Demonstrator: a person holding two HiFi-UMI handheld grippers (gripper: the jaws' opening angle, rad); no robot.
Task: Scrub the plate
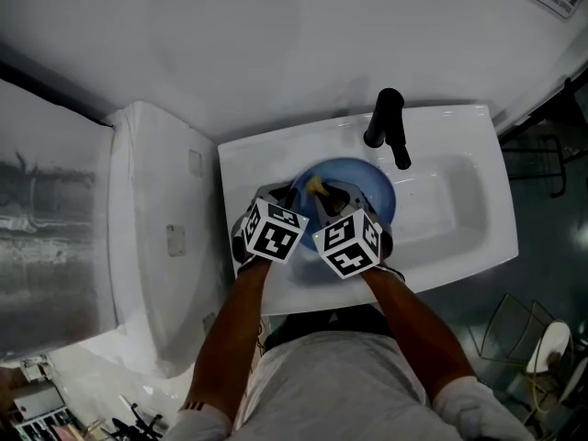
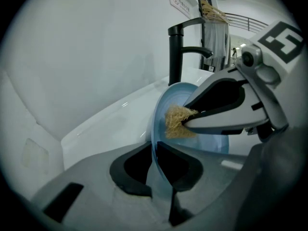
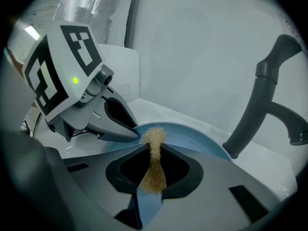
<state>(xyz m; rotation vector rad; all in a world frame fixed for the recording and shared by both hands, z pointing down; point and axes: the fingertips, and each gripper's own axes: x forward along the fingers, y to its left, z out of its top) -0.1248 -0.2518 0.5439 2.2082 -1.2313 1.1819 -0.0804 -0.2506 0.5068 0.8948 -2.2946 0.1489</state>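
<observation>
A blue plate [image 1: 375, 187] stands tilted in the white sink [image 1: 459, 205], below the black faucet [image 1: 388, 127]. My left gripper [image 1: 292, 195] is shut on the plate's near rim; in the left gripper view the thin blue edge [image 2: 161, 114] runs between its jaws [image 2: 155, 153]. My right gripper [image 1: 322, 197] is shut on a tan fibrous scrub pad [image 3: 154, 174], whose tuft [image 2: 177, 121] presses on the plate's face [image 3: 192, 138]. In the right gripper view the left gripper [image 3: 137, 134] touches the rim just left of the pad.
The faucet [image 3: 264, 105] rises close behind the plate. A white wall backs the sink. A long white fixture [image 1: 156, 237] stands at the left, and a wire rack [image 1: 524, 329] sits low at the right. The person's forearms come up from the bottom.
</observation>
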